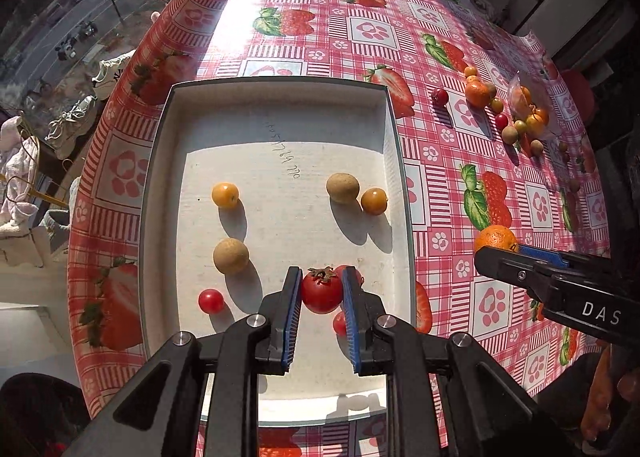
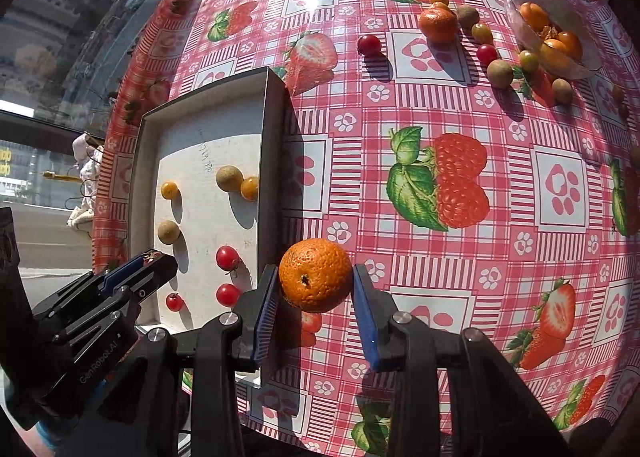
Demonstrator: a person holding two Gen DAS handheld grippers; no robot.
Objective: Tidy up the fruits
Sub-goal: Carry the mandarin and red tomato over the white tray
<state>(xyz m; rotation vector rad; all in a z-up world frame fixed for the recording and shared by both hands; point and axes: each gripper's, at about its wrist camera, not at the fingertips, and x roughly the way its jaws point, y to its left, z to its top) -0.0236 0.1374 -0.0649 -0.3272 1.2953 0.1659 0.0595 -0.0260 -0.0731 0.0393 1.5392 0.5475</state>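
Landmark: shallow white rectangular cardboard tray point(image 1: 276, 129) with dark rim, on the pink-and-red checked oilcloth table cover point(image 1: 448, 177) printed with strawberries and paw marks.

Left gripper point(image 1: 321, 289), black with blue ribbed pads: jaws narrowed onto a red stemmed cherry tomato point(image 1: 321, 292), both pads touching its sides. It hangs over the near end of the tray; whether the tomato rests on the tray floor or is lifted cannot be told from this angle.

Tray contents:
- two tan round longan-like fruits, one at the left side point(image 1: 231, 256), one toward the right wall point(image 1: 342, 187)
- two small yellow-orange berries, one left point(image 1: 225, 195), one touching the right-hand tan fruit point(image 1: 374, 200)
- a loose small red cherry tomato point(image 1: 211, 300) at the near-left corner
- two more red tomatoes point(image 2: 227, 258) beside the right pad, mostly hidden in the left view, plain in the right view.

Right gripper point(image 2: 316, 281), same build: jaws set wide, closed on a pitted orange mandarin point(image 2: 315, 275), pads against both sides. Held just outside the tray's right wall, near its near corner, above the cover.

Well right of the tray, at the far side of the table: a scattered group of fruit, including another mandarin point(image 2: 438, 24), a dark red cherry tomato point(image 2: 369, 44), tan and greenish small fruits, and a clear plastic bag point(image 2: 520, 23) holding orange berries.
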